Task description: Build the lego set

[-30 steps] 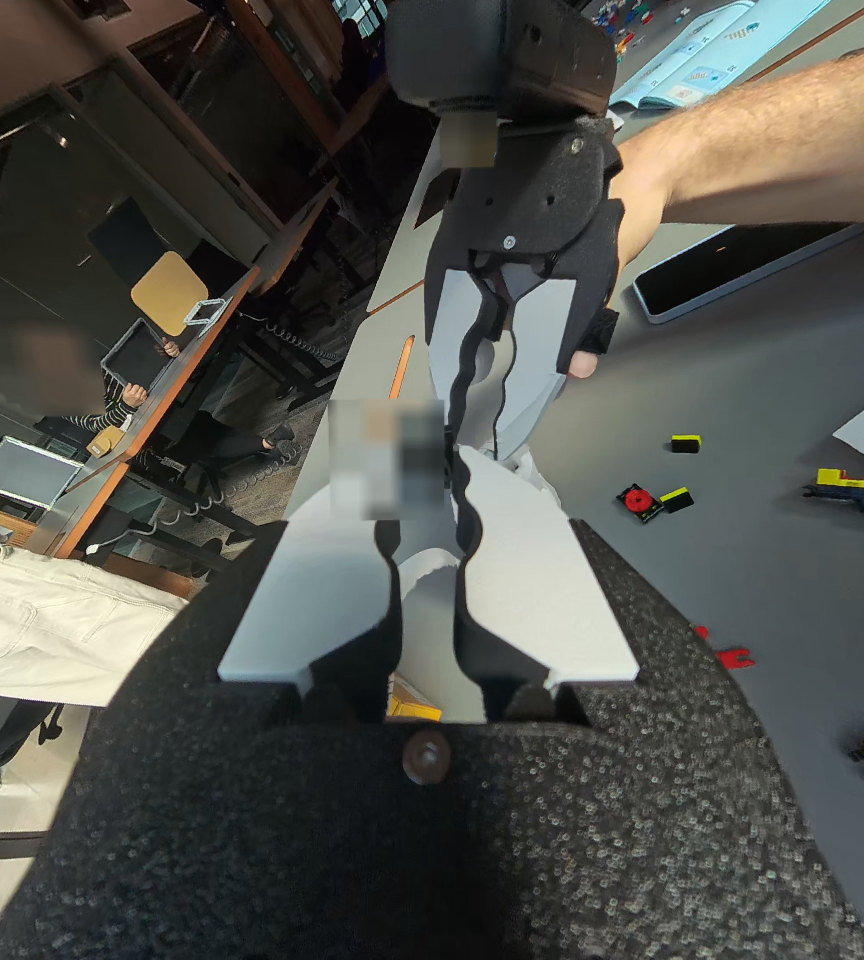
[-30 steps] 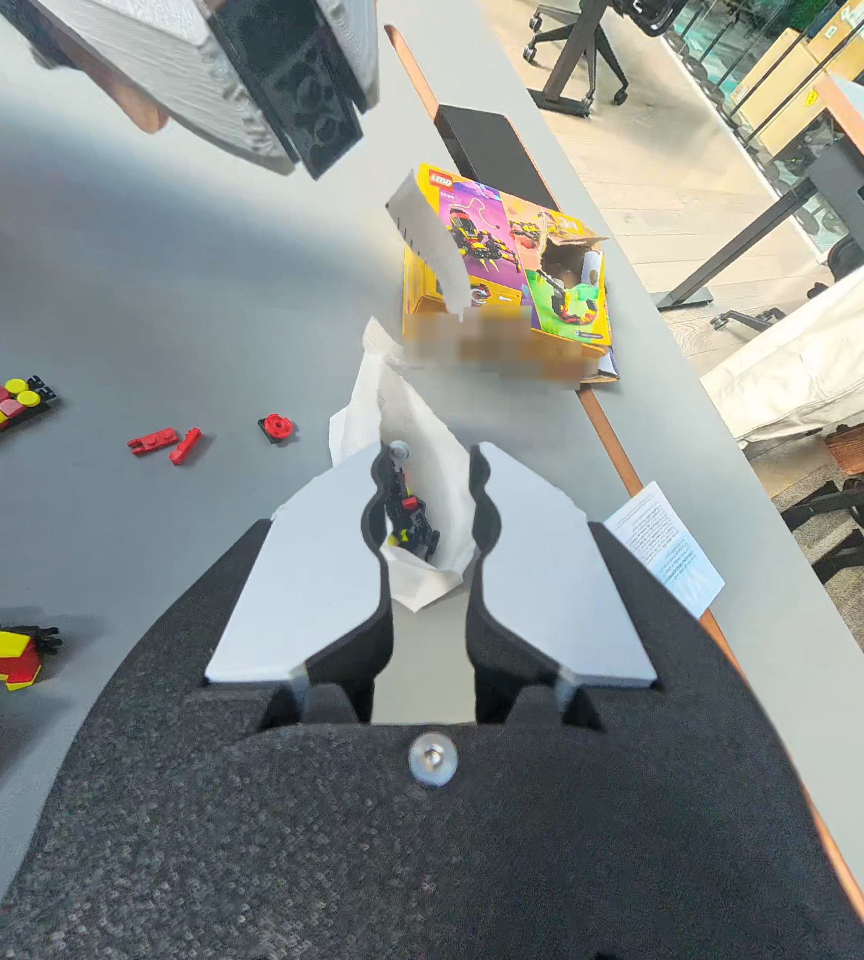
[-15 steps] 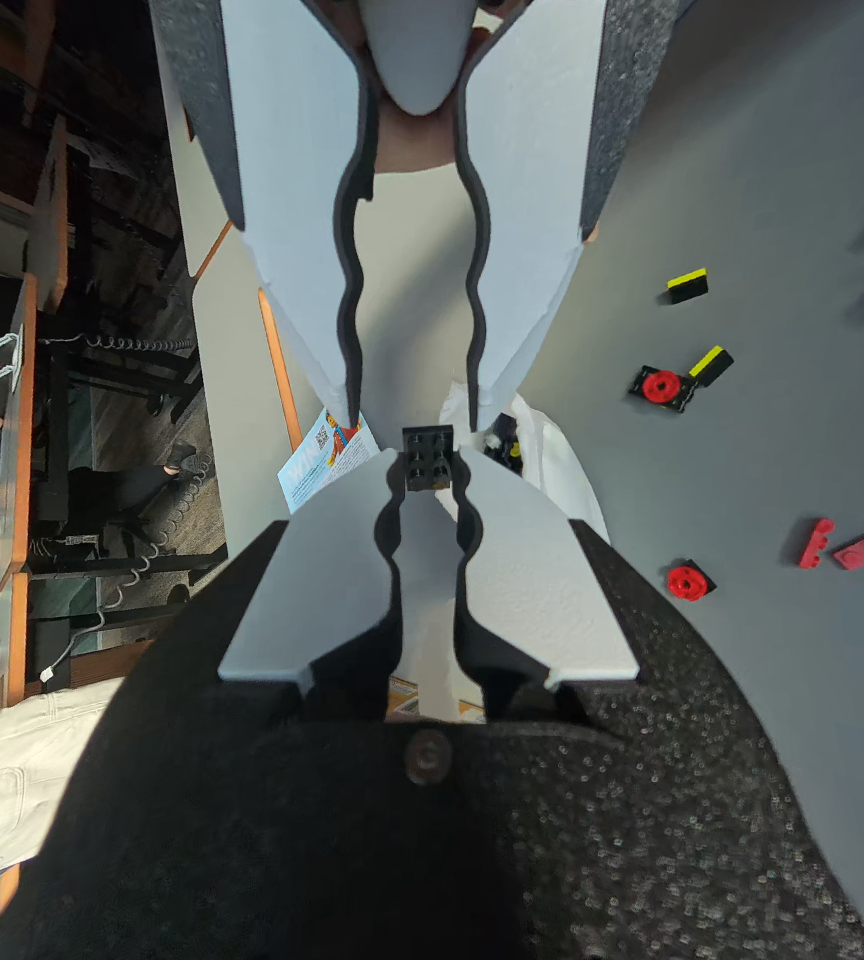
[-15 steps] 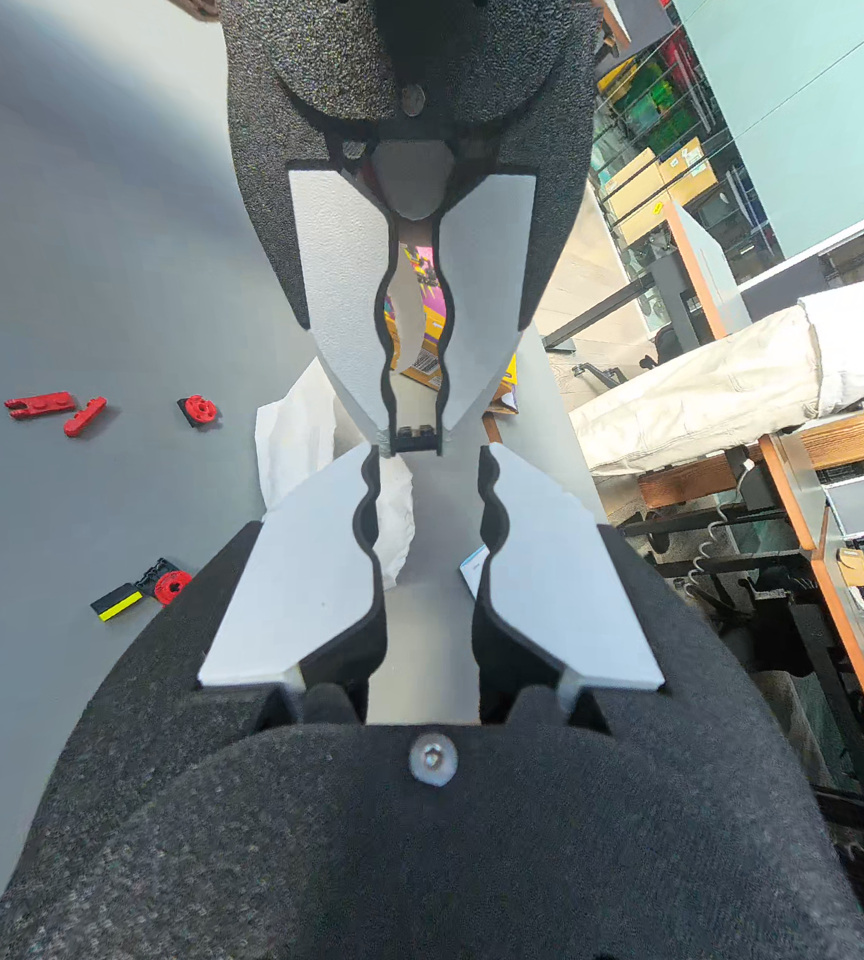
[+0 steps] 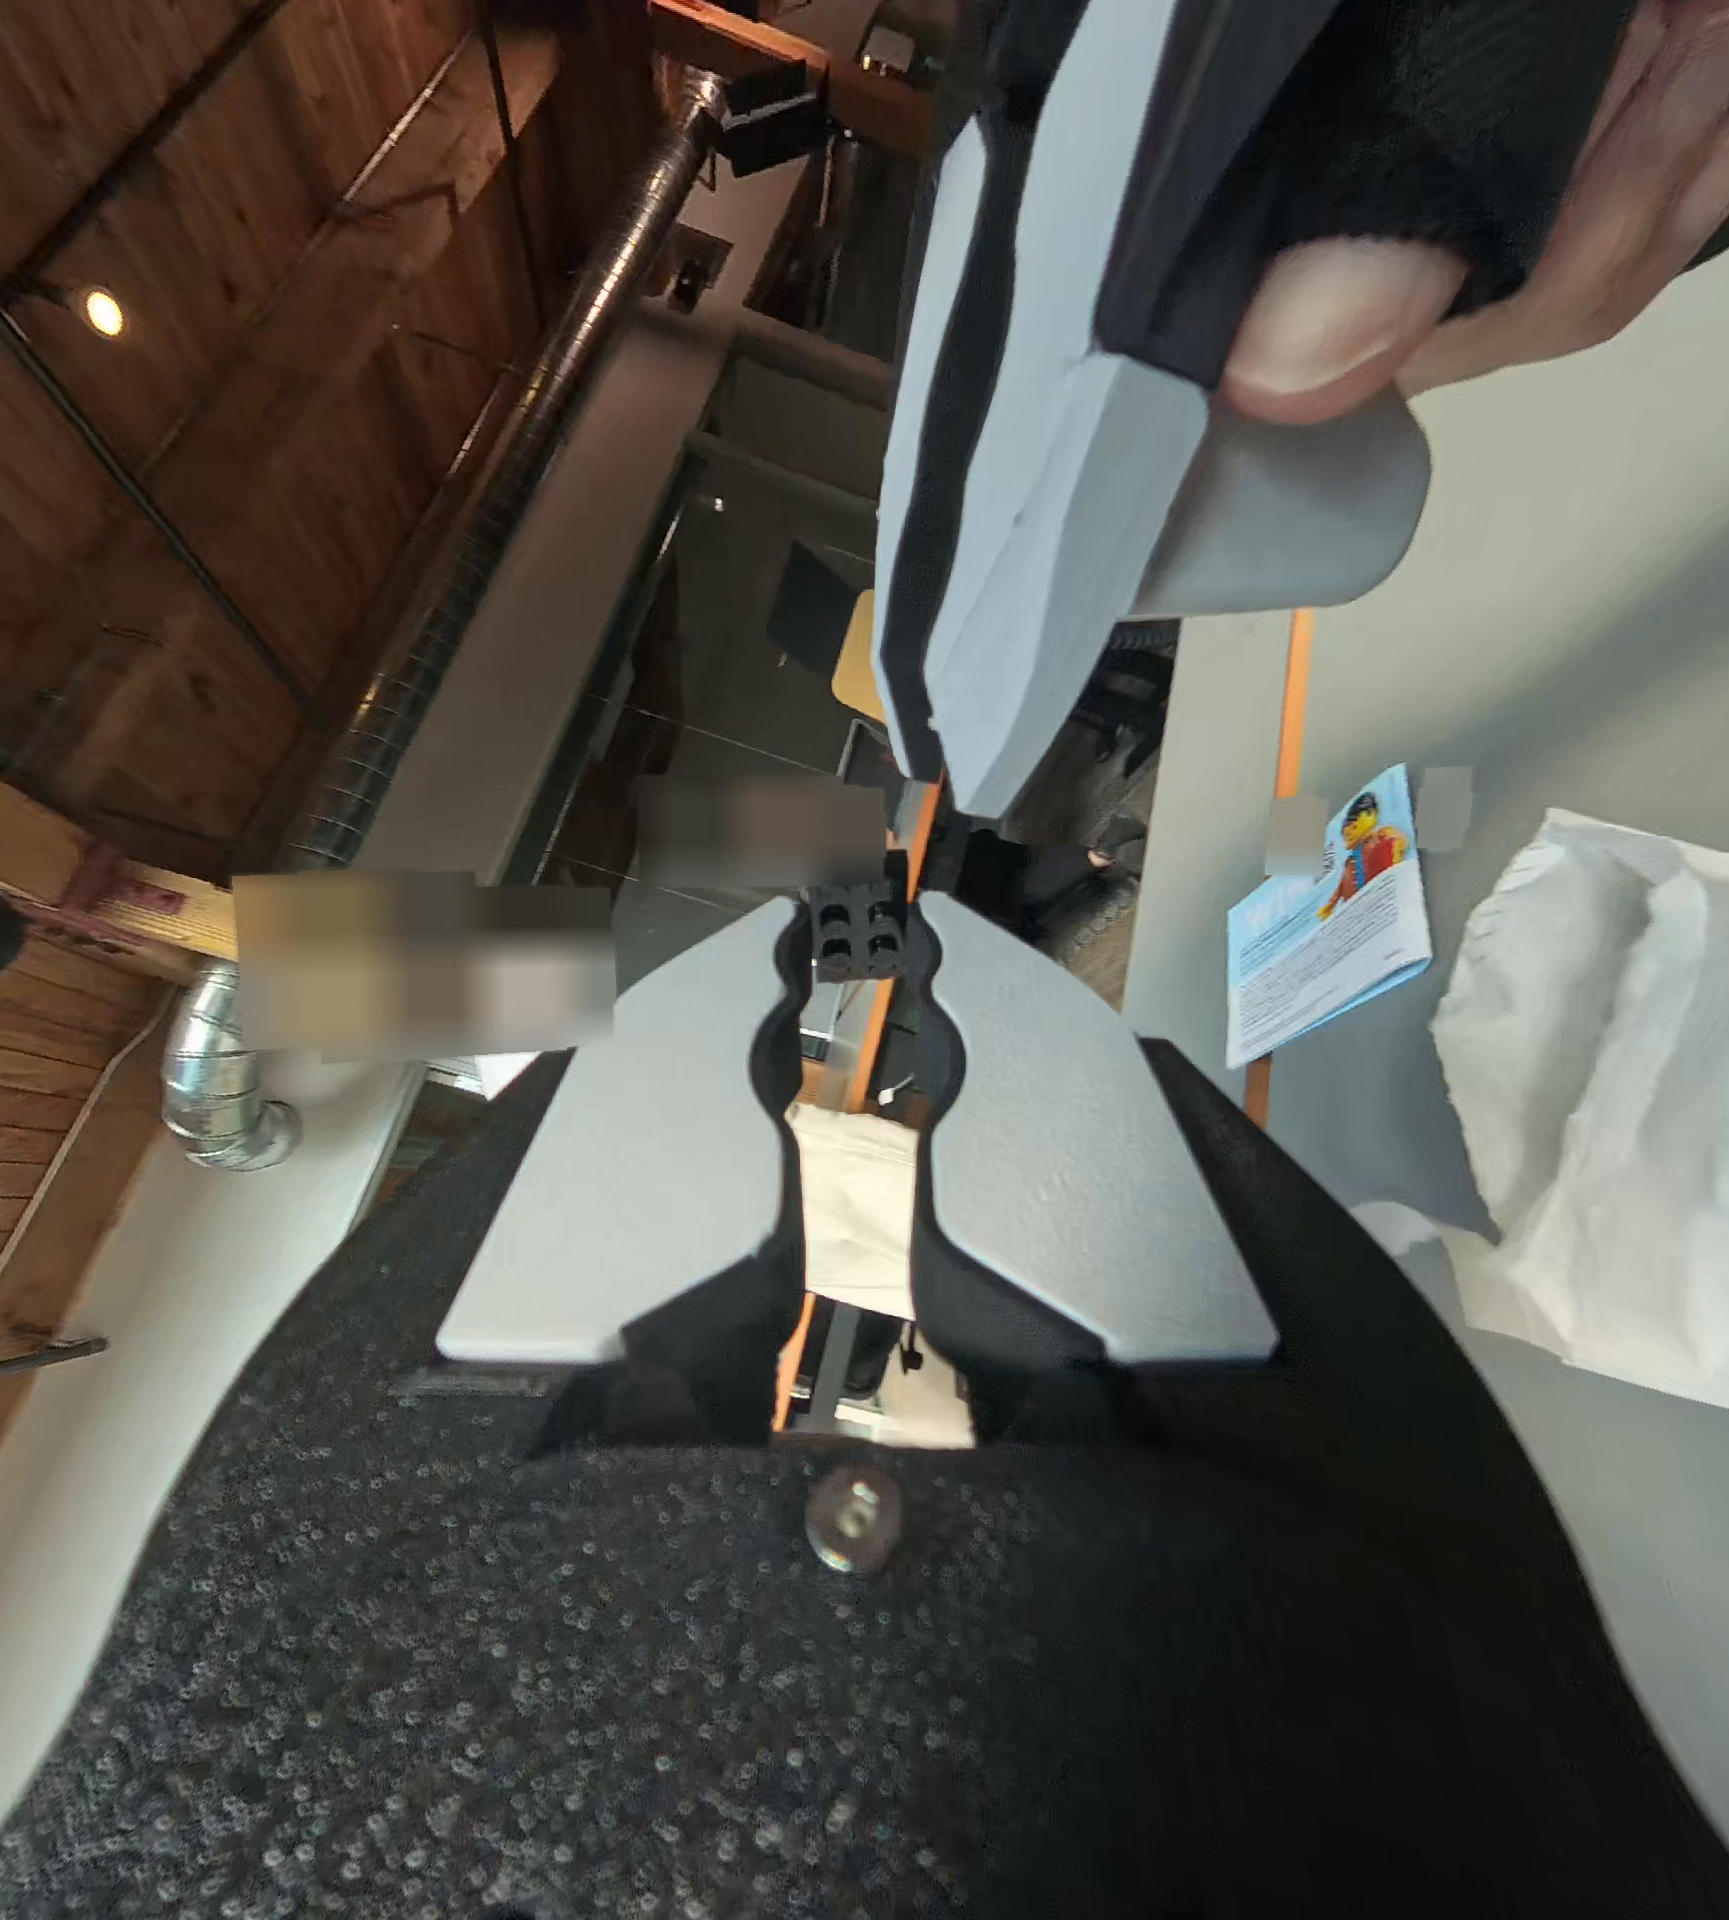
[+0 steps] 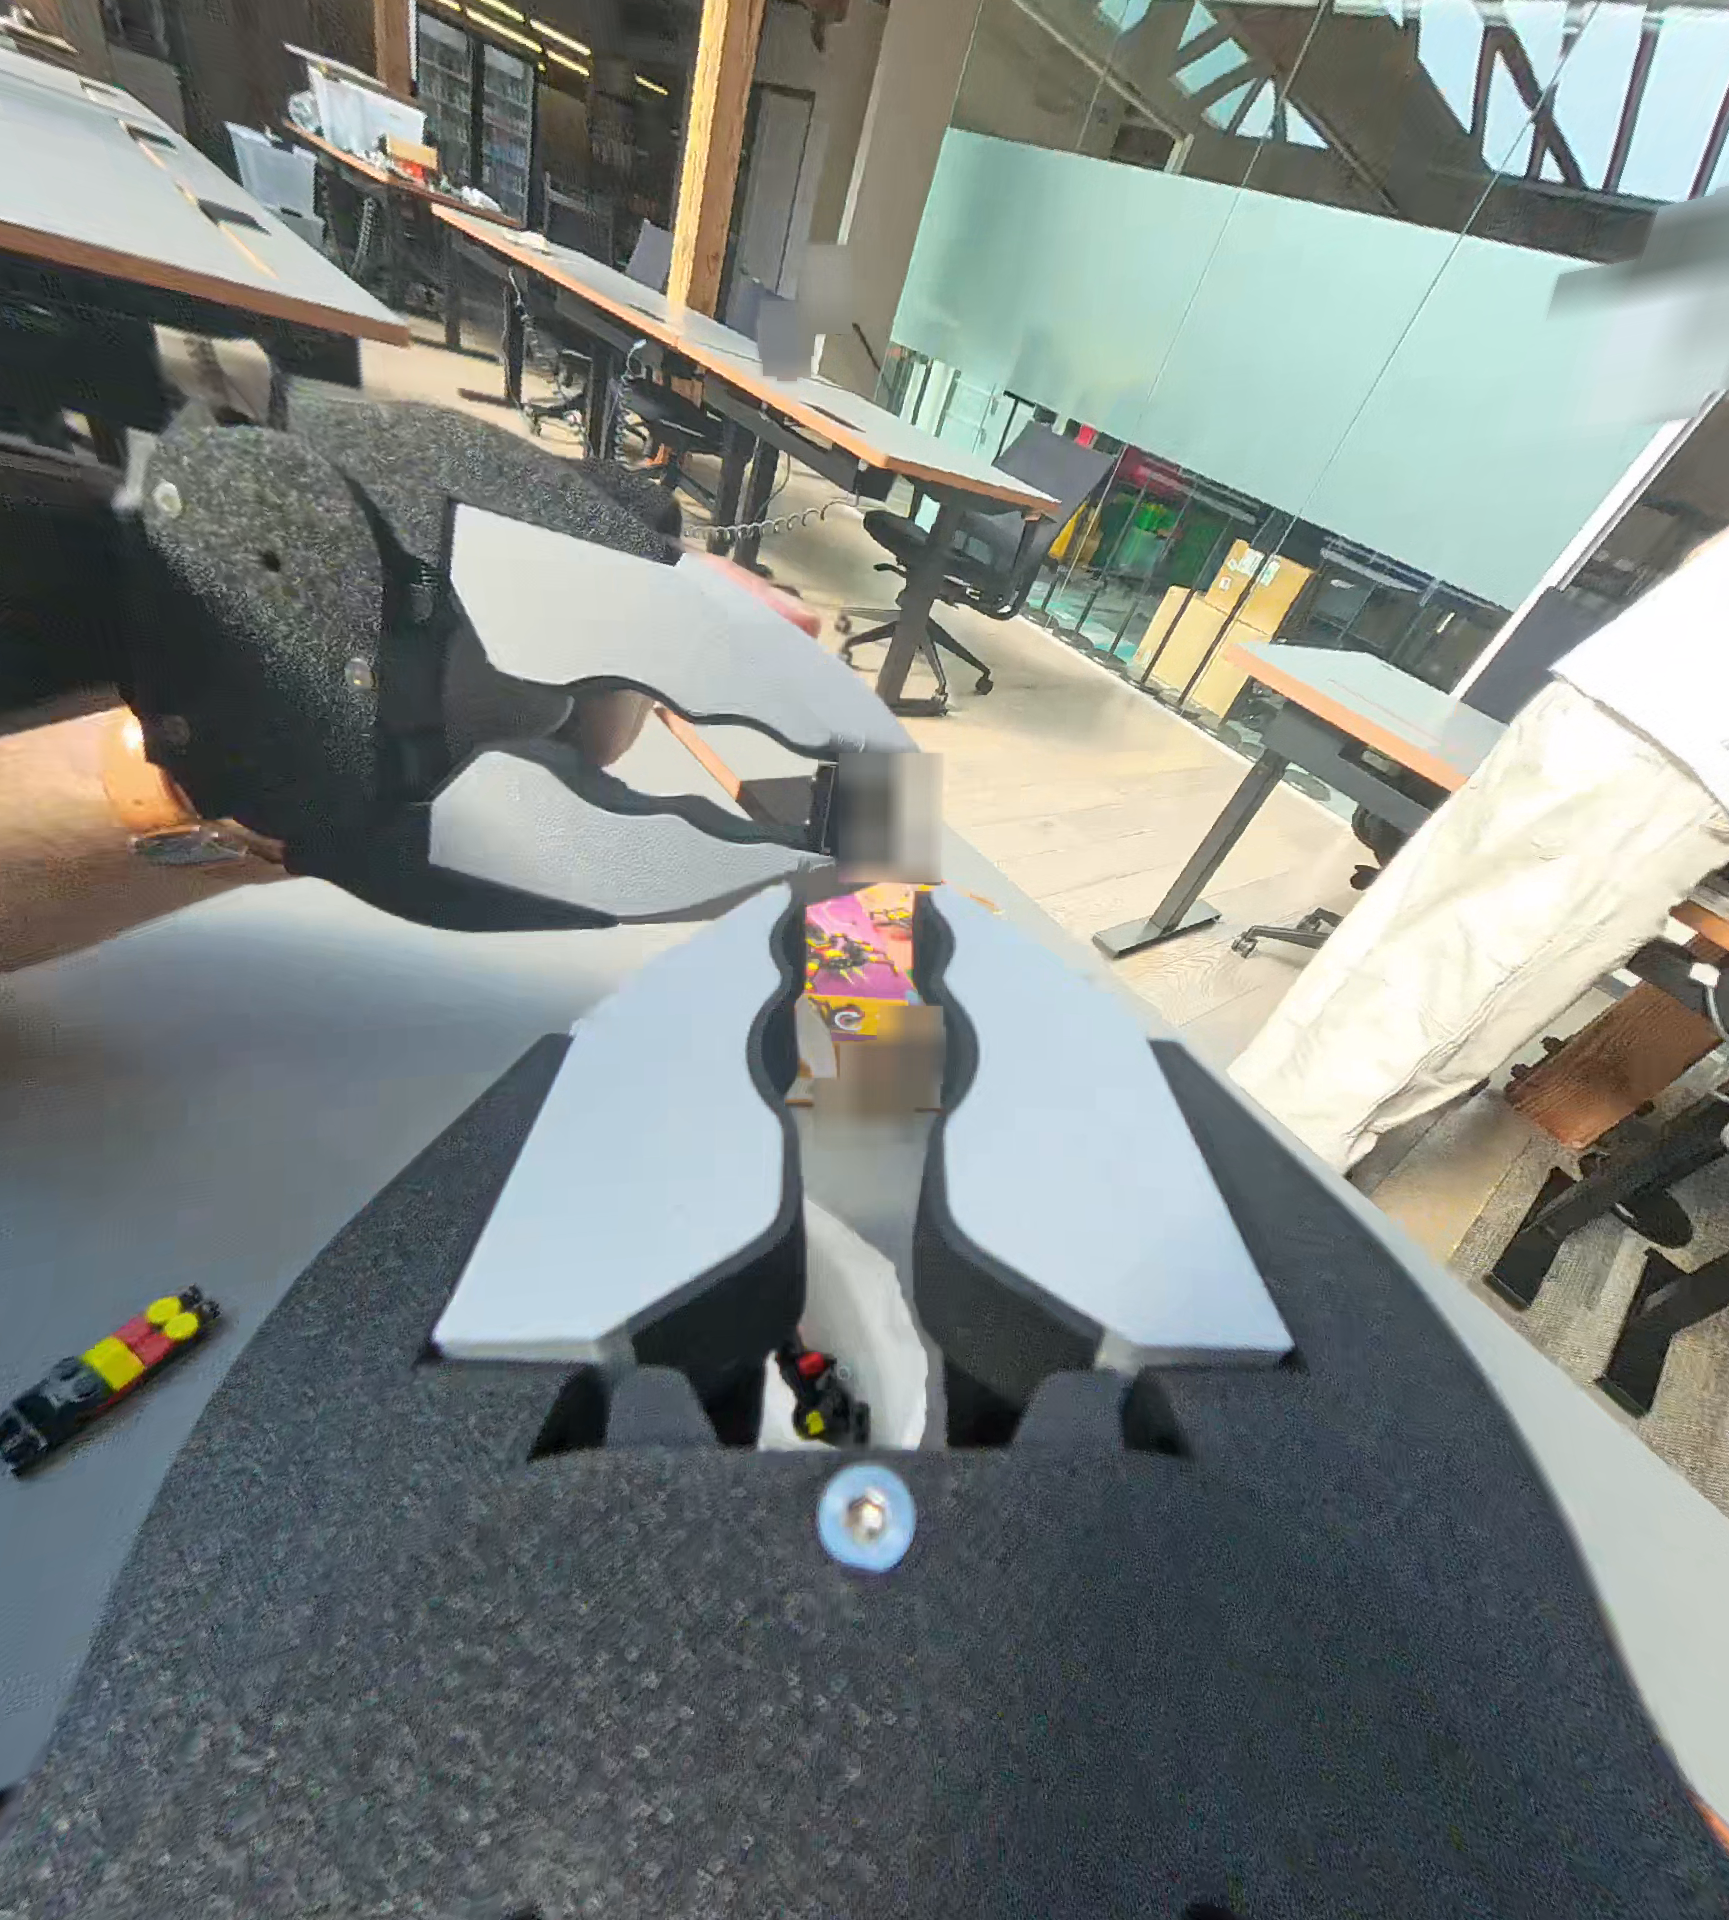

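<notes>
The left tool pinches a small black brick above the worktop, while the right tool stands empty and apart; any knock between them could drop it.

The right tongs are cut off by the top edge of the left wrist view, a mosaic patch covers their tip contact, and the small parts behind the fingers are possibly an unfinished assembly.

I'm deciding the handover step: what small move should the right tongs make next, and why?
Probably ease the right tongs forward and close on the black brick. The left tongs hold it at their tips, while the right ones stand open and empty beside it.
</notes>
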A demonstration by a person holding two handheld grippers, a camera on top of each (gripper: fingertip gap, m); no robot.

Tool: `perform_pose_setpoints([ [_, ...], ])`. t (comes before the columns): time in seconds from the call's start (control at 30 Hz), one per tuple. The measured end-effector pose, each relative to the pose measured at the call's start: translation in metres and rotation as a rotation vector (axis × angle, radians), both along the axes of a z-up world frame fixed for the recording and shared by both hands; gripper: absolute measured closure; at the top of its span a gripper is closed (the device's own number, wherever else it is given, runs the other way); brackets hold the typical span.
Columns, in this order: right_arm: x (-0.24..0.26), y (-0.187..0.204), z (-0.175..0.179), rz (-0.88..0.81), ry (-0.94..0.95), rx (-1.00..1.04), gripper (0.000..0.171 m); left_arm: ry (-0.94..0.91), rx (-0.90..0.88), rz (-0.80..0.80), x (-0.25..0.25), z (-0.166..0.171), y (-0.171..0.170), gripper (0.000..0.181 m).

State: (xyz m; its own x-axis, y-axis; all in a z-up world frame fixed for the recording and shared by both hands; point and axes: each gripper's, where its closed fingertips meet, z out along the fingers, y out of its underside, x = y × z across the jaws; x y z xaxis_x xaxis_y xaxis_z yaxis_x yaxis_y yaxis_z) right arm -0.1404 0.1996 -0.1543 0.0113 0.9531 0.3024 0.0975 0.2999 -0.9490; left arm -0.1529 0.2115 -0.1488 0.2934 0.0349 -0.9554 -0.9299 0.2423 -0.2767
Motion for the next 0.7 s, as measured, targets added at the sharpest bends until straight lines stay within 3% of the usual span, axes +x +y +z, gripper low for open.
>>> perform_pose_setpoints([
  [0.13, 0.002, -0.019, 0.028, -0.074, 0.128, 0.142, 0.165, 0.114, 0.116, 0.079, 0.005, 0.008, -0.007, 0.165],
  [0.3, -0.002, -0.022, 0.025, -0.156, 0.077, 0.22, 0.153, 0.102, 0.127, 0.097, 0.008, 0.012, -0.008, 0.165],
  [0.47, -0.004, -0.017, 0.022, -0.206, 0.071, 0.243, 0.166, 0.108, 0.136, 0.11, 0.011, 0.014, -0.009, 0.165],
  [0.7, 0.009, -0.014, 0.026, -0.108, 0.089, 0.257, 0.167, 0.029, 0.071, 0.007, 0.01, 0.014, -0.011, 0.162],
])
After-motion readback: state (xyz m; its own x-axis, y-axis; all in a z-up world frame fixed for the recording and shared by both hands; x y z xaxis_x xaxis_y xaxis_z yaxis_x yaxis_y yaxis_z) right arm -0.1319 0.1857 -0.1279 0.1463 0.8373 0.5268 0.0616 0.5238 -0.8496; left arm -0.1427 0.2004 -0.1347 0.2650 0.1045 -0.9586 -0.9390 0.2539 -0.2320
